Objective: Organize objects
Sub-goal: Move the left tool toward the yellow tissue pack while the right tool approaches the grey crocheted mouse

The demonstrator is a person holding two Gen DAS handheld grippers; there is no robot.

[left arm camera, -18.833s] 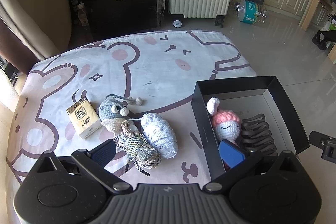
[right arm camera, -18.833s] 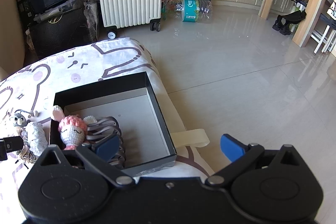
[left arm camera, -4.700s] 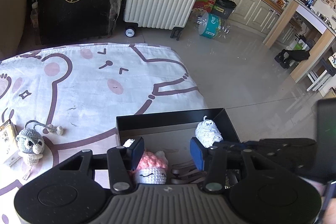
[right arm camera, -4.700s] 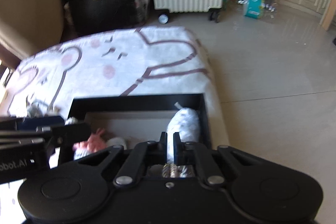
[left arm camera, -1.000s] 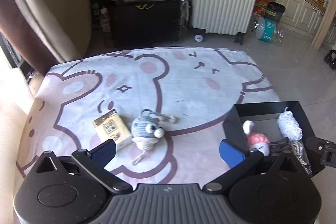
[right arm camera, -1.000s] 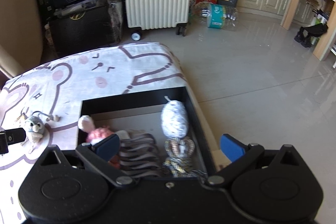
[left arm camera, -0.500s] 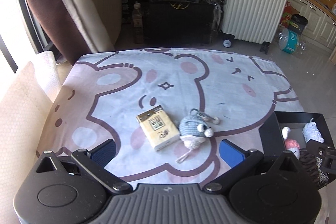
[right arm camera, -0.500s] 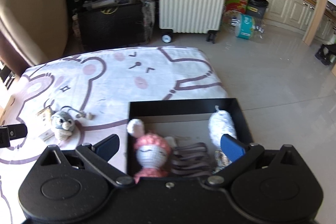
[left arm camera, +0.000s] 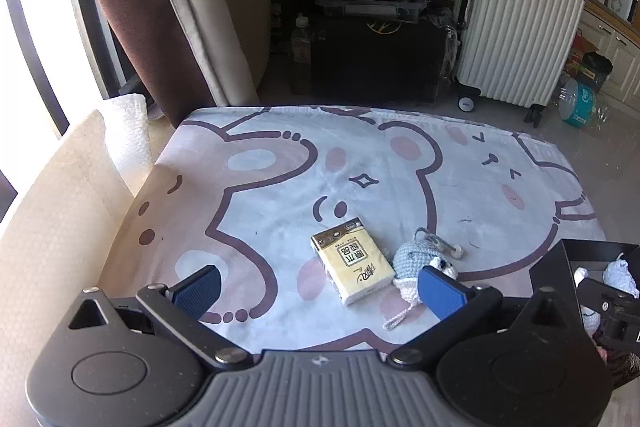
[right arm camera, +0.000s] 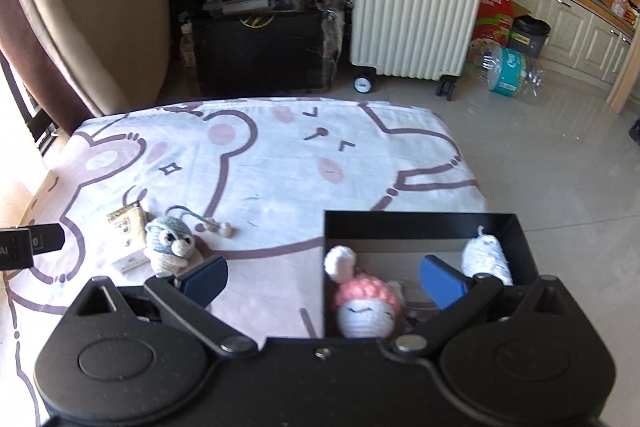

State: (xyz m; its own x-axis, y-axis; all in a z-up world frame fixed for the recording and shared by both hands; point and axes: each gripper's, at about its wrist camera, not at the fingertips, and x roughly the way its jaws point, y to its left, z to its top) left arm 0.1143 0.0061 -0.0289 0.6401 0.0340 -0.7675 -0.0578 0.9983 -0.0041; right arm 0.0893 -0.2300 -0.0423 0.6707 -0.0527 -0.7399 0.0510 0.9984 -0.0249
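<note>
A yellow tissue pack (left arm camera: 352, 261) and a grey crochet mouse (left arm camera: 416, 261) lie side by side on the bear-print cloth (left arm camera: 280, 179). My left gripper (left arm camera: 318, 289) is open and empty just above and before them. The black box (right arm camera: 420, 223) holds a pink-capped crochet doll (right arm camera: 366, 307) and a white yarn skein (right arm camera: 486, 259). My right gripper (right arm camera: 322, 277) is open and empty over the box's left wall. The tissue pack (right arm camera: 128, 227) and mouse (right arm camera: 170, 235) also show in the right wrist view, to its left.
A cream cushion (left arm camera: 60, 219) borders the cloth on the left by the curtain (left arm camera: 132, 7). Behind the cloth stand a black case (left arm camera: 376, 55) and a white suitcase (left arm camera: 516, 39). Tiled floor (right arm camera: 560, 155) lies to the right.
Both grippers have swung left. The tissue pack and mouse now sit between my left fingers' line of sight; the box has slid to the right in both views.
</note>
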